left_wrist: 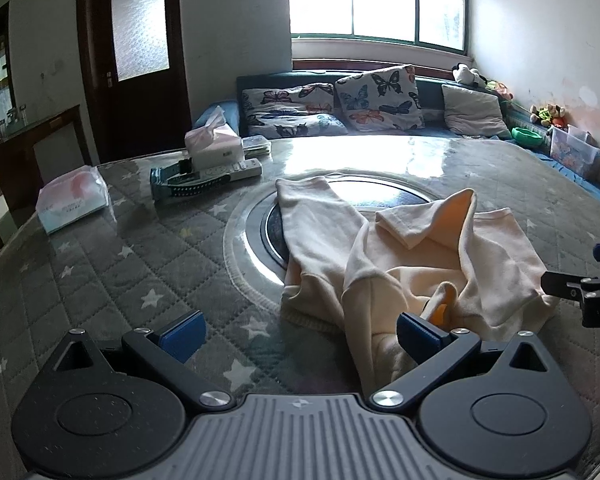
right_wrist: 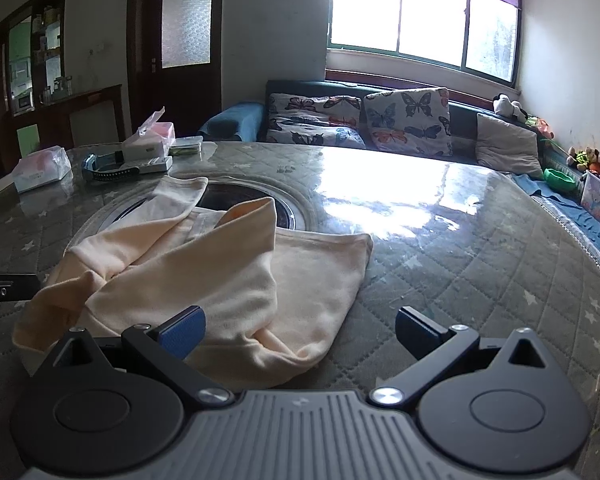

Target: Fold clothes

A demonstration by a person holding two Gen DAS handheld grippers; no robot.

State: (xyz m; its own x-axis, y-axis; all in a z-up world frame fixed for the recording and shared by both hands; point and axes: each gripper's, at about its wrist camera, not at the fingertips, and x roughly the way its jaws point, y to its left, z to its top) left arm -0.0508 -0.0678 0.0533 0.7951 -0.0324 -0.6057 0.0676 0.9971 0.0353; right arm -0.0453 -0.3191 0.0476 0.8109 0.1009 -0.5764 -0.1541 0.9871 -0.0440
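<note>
A cream, crumpled garment (left_wrist: 404, 256) lies on the quilted grey table cover (left_wrist: 120, 272), partly over a round glass inset. My left gripper (left_wrist: 300, 336) is open and empty, and its right finger touches the garment's near edge. The garment also shows in the right wrist view (right_wrist: 220, 272), bunched, with one sleeve reaching toward the back left. My right gripper (right_wrist: 300, 332) is open and empty at the garment's near right corner, its left finger over the cloth. The right gripper's tip shows at the right edge of the left wrist view (left_wrist: 592, 292).
Two tissue packs (left_wrist: 74, 200) (left_wrist: 212, 142), a remote control (left_wrist: 228, 170) and a watch-like band (left_wrist: 180, 188) sit at the table's far left. A sofa with butterfly cushions (left_wrist: 376, 100) stands behind the table under a window. Toys and a plastic box (left_wrist: 572, 150) are at the far right.
</note>
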